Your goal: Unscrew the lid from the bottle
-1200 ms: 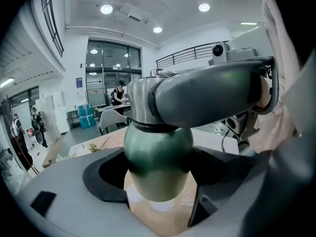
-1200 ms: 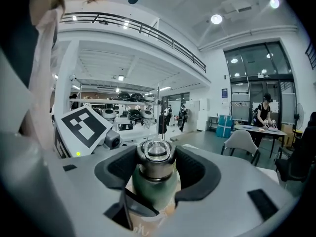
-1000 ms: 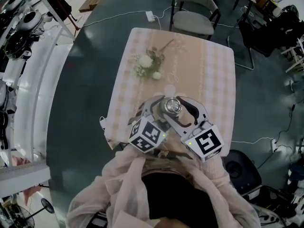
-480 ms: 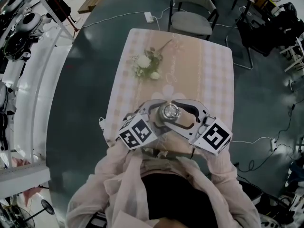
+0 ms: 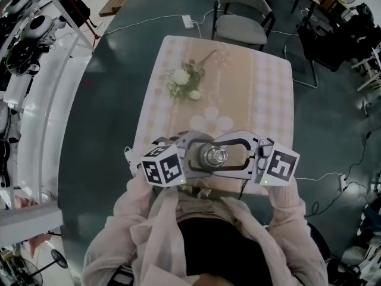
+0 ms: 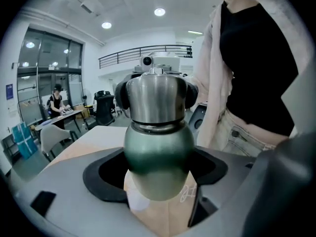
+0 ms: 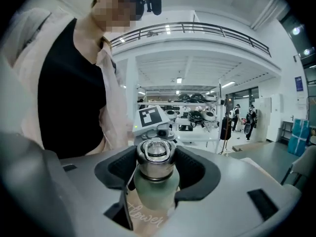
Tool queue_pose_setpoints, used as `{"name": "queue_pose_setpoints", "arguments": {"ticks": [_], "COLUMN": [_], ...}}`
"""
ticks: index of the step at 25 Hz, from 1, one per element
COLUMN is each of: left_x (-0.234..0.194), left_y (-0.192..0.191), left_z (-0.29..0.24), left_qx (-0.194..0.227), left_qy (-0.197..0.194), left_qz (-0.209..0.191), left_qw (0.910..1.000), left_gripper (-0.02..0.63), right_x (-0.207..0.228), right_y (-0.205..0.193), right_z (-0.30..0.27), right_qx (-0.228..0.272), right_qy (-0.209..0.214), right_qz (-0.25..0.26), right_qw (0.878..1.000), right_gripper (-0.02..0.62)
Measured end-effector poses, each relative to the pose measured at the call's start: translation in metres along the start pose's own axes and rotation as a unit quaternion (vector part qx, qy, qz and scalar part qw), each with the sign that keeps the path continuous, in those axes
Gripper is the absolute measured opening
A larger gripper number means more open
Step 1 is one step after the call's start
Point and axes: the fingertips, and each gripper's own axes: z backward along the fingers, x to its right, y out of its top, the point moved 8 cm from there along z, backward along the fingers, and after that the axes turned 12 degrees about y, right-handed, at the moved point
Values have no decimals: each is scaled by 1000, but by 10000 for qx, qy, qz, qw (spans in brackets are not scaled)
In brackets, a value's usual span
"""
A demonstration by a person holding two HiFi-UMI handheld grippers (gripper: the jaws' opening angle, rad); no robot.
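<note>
Green bottle [image 6: 159,147] with a steel, ringed lid [image 7: 156,158]: left gripper [image 6: 159,181] clamps its body, right gripper [image 7: 157,174] seemingly pinches the lid.

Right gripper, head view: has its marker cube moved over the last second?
Yes. The right gripper has swung its marker cube toward the picture's right, nearer the table's right edge; its jaws stay on the lid.

white flowers [image 5: 181,78] lie on the table [image 5: 262,94]; chair [image 5: 241,25] beyond
</note>
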Motion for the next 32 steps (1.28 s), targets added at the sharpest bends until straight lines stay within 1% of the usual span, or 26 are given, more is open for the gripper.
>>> {"name": "queue_pose_setpoints", "arguments": {"ticks": [4, 6, 10, 12, 16, 19, 21, 23, 25, 26, 28, 30, 32], "left_x": [7, 11, 17, 20, 21, 17, 13, 7, -2, -7, -18, -29, -37], "left_y": [1, 1, 3, 5, 8, 8, 7, 5, 2, 0, -4, -9, -14], "left_z": [-2, -4, -7, -8, -11, -13, -13, -13, -13, -14, -13, -12, -12], "left_qx": [43, 24, 19, 88, 236, 255, 297, 354, 376, 352, 221, 15, -181], "left_qy": [-389, -635, -1152, -1339, -1573, -1486, -1263, -895, -353, -18, 740, 1470, 2027], "left_qz": [-153, -268, -434, -485, -514, -459, -300, -51, 248, 402, 690, 905, 1066], "left_qw": [9991, 9976, 9924, 9898, 9859, 9875, 9911, 9953, 9984, 9986, 9946, 9850, 9733], "left_gripper": [390, 390, 390, 390, 390, 390, 390, 390, 390, 390, 390, 390, 390], "right_x": [-3, -5, -6, -6, -6, -2, 1, 7, 12, 14, 20, 26, 29], "right_y": [0, -2, -4, -5, -4, -6, -8, -7, -5, -4, -4, -7, -11], "right_z": [-1, -1, 0, 1, 3, 5, 8, 12, 17, 20, 28, 36, 38], "right_qx": [33, 16, -13, 7, 201, 141, 121, 337, 564, 691, 979, 1243, 1362], "right_qy": [488, 810, 1491, 1731, 2006, 1982, 1734, 1258, 741, 456, -247, -1051, -1734], "right_qz": [132, 187, 203, 178, 191, 141, 64, -26, -43, -73, -209, -396, -506], "right_qw": [9987, 9965, 9886, 9847, 9793, 9800, 9848, 9915, 9957, 9965, 9947, 9859, 9741], "right_gripper": [265, 265, 265, 265, 265, 267, 275, 295, 345, 349, 356, 356, 356]}}
